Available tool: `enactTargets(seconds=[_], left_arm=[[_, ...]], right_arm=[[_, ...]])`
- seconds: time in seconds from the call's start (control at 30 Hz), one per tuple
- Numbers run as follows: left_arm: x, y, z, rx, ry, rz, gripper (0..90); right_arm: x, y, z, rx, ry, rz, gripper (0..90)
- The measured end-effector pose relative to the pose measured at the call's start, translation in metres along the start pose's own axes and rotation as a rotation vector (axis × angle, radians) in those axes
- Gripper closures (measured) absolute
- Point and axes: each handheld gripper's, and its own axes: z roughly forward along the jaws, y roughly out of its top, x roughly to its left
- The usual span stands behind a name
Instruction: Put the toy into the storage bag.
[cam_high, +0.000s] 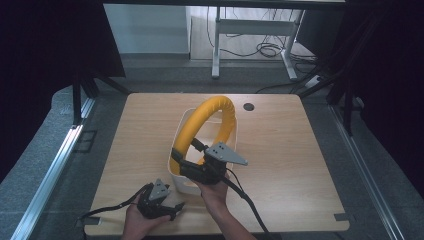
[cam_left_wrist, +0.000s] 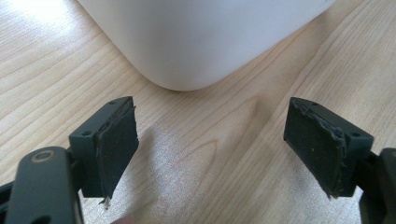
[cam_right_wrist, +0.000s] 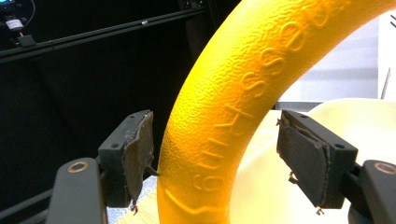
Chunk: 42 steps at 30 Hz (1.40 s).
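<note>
Two grippers work near a white bin (cam_high: 186, 186) on a wooden tabletop (cam_high: 280, 150). A yellow foam ring (cam_high: 210, 117) stands upright in the bin, its arch rising above the rim. In the right gripper view the ring's lower curve sits between the fingers (cam_right_wrist: 135, 154), which are spread apart; the ring lies just beside the left-hand pad with a clear gap to the other, and raised lettering runs along the foam. In the high view the right gripper (cam_high: 192, 160) reaches over the bin's near edge at the ring's near end, held by a hand (cam_high: 216, 194).

The left gripper (cam_high: 170, 209) hovers low over the tabletop, near the bin's front corner, held by the other hand (cam_high: 137, 220). Its fingers (cam_left_wrist: 116, 140) are wide apart with bare wood between them, and the bin's rounded corner sits just beyond the fingertips.
</note>
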Motion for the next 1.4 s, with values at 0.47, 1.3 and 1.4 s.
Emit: enactTargets(seconds=[0.47,1.3,1.4], left_arm=[[0.0,0.0,0.0,0.0,0.005,0.001,17.6],[-0.001,-0.001,0.002,0.013,0.011,0.001,17.6],[-0.001,-0.001,0.002,0.011,0.011,0.001,17.5]], right_arm=[[-0.023,0.005,-0.033,-0.005,0.031,-0.009,31.0],[-0.119,-0.023,-0.11,0.067,-0.2,-0.045,41.0],[-0.124,-0.025,-0.112,0.072,-0.218,-0.054,41.1]])
